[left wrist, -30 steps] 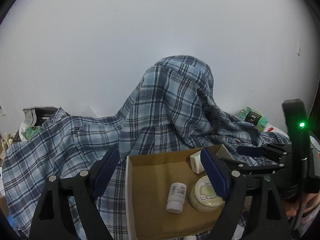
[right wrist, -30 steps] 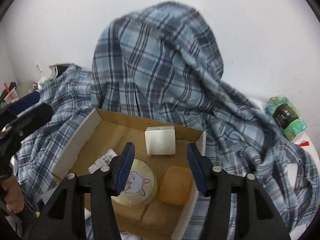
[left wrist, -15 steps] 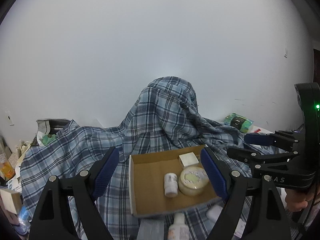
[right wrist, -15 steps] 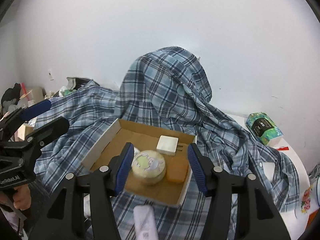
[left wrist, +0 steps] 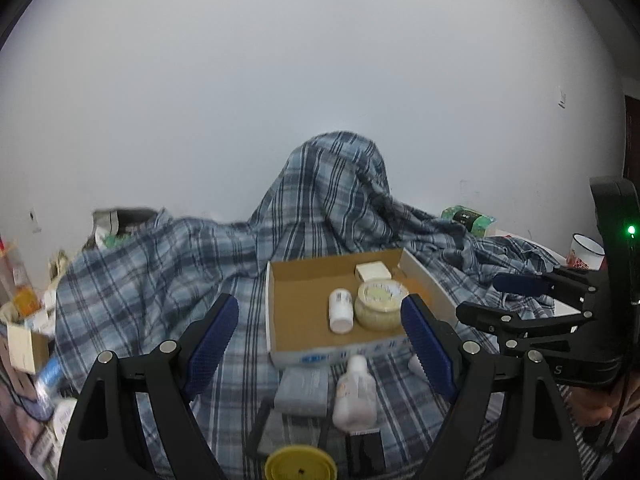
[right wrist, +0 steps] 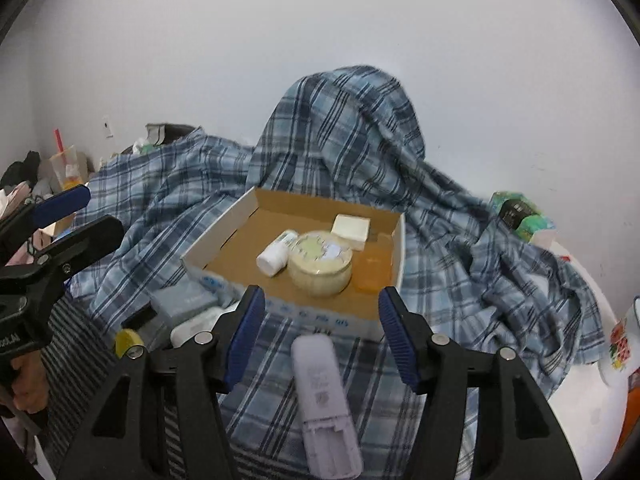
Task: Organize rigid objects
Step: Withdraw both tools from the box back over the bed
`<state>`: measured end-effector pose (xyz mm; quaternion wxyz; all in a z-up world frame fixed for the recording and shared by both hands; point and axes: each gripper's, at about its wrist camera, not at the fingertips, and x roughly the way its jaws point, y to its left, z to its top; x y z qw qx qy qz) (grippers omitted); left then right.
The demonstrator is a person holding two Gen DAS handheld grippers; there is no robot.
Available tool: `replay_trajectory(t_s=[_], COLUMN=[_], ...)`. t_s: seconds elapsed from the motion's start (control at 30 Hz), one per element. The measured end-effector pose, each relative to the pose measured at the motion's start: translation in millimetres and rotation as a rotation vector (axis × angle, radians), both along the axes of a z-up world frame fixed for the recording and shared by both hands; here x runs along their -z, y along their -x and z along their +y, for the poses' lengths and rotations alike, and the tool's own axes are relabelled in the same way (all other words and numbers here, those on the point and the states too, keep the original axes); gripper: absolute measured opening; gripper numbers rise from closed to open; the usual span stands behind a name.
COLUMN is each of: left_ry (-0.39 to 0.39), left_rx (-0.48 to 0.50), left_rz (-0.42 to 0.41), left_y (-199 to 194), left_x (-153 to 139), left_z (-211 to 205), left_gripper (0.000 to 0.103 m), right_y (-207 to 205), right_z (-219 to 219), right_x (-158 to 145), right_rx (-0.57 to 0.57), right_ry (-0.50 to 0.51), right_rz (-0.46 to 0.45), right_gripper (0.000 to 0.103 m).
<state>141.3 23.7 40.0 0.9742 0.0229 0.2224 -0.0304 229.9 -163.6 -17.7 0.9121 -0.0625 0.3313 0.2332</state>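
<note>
Rumpled blue plaid cloth (right wrist: 460,240) draped against plain white wall (right wrist: 320,32); green-wrapped packet (right wrist: 524,216) at right edge, orange drink cup with red straw (right wrist: 66,164) far left.

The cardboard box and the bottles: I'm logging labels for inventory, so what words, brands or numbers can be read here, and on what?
None reads fully.
Cardboard box front: blue print, blurred.
Small white bottle label: too small.
White remote: faint print, unreadable.
Green packet dark label: blurred.
Right gripper body: a lone "S", rest hidden.

one box (right wrist: 208,266), four items inside
</note>
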Motion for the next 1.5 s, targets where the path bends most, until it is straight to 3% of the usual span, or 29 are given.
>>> replay_trajectory(t_s=[0.23, 0.47, 0.67, 0.8, 1.07, 1.5], left_ry=[0.027, 0.039, 0.041, 0.073, 0.106, 0.095], left_rx=[-0.018, -0.026, -0.03, -0.023, -0.034, -0.036], left_rz=[0.063, 0.08, 0.086, 0.098, 0.106, 0.085], left_y=[7, 7, 6, 2, 1, 4], left_x=[24, 38, 55, 58, 62, 60], left_z=[10, 19, 23, 27, 34, 31], left_gripper=[0.085, 0.086, 0.096, 0.103, 0.103, 0.103], right_y=[8, 11, 14, 14, 8, 1], right_z=[4, 9, 14, 14, 10, 10], right_x=[19, 34, 41, 43, 47, 52], right_rx=[-0.01, -0.03, -0.056, -0.07, -0.067, -0.061], right_ry=[-0.001, 0.004, 0.028, 0.023, 0.001, -0.004], right_rz=[-0.006, -0.025, -0.049, -0.048, -0.009, 0.04], right_gripper=[0.058, 0.07, 0.086, 0.09, 0.091, 0.091])
